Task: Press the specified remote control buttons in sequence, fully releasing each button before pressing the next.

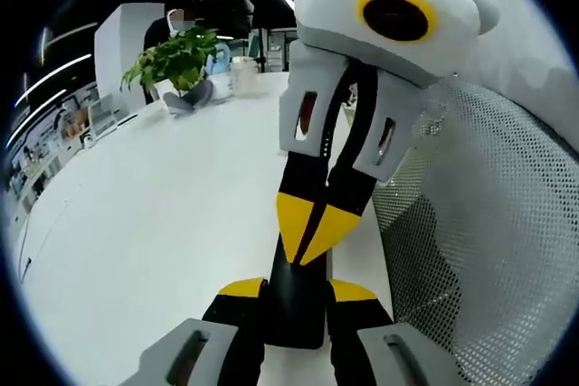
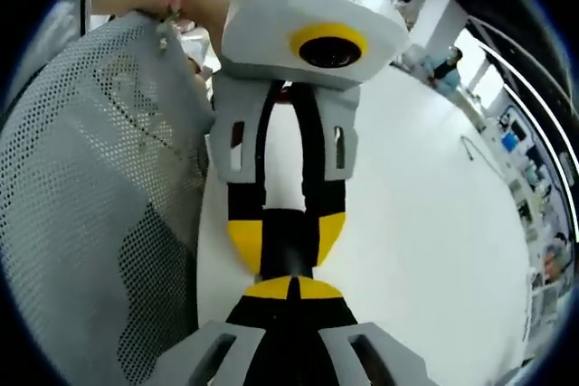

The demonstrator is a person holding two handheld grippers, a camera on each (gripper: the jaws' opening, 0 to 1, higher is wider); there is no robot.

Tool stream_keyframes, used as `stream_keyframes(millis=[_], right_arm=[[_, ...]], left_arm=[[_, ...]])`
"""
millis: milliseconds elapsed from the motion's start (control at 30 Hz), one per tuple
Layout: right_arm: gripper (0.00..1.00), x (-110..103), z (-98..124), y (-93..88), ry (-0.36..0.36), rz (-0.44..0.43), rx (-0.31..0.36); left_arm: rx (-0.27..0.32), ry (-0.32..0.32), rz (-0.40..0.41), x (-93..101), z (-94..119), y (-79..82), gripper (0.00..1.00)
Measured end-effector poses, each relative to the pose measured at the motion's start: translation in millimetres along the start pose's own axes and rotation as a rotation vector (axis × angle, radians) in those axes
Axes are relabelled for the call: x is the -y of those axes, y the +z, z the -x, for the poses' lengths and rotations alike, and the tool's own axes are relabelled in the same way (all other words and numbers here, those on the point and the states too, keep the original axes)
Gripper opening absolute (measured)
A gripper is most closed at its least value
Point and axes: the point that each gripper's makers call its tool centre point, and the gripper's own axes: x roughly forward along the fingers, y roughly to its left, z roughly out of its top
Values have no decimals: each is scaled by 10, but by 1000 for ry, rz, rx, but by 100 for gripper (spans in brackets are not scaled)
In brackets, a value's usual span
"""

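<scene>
In the left gripper view, at the bottom of the frame, our left gripper (image 1: 297, 291) is clamping the black remote control (image 1: 294, 318) between its yellow-tipped fingers (image 1: 242, 288), one on each side of the slim body. Just above it, at frame centre, the right gripper (image 1: 312, 228) is coming in from the upper right with its fingers pressed together into one yellow point, and that point is resting on the near end of the remote control; we cannot tell which button it is meeting. In the right gripper view we are seeing the same contact from the other side: our right gripper (image 2: 291, 288) is sitting closed and empty at the bottom, its tip touching the remote control (image 2: 289, 258), which the left gripper (image 2: 288, 241) is gripping at frame centre. Beneath both, the white table (image 1: 163, 223) is spreading out, with a grey mesh chair back (image 1: 488, 223) alongside it at the right. Farther off, at the upper left, a potted plant (image 1: 176, 61) is standing on the table.
</scene>
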Motion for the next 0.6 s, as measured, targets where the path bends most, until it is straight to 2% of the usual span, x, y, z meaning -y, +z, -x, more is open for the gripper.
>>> stream_keyframes(millis=[233, 467, 600], right_arm=[[0, 9, 23, -8, -24, -54, 72], [0, 12, 11, 4, -24, -33, 65], [0, 18, 25, -11, -11, -58, 98]], left_arm=[[2, 1, 2, -9, 0, 1, 25], [-16, 13, 15, -10, -4, 4, 25], [-32, 18, 16, -8, -5, 5, 26]])
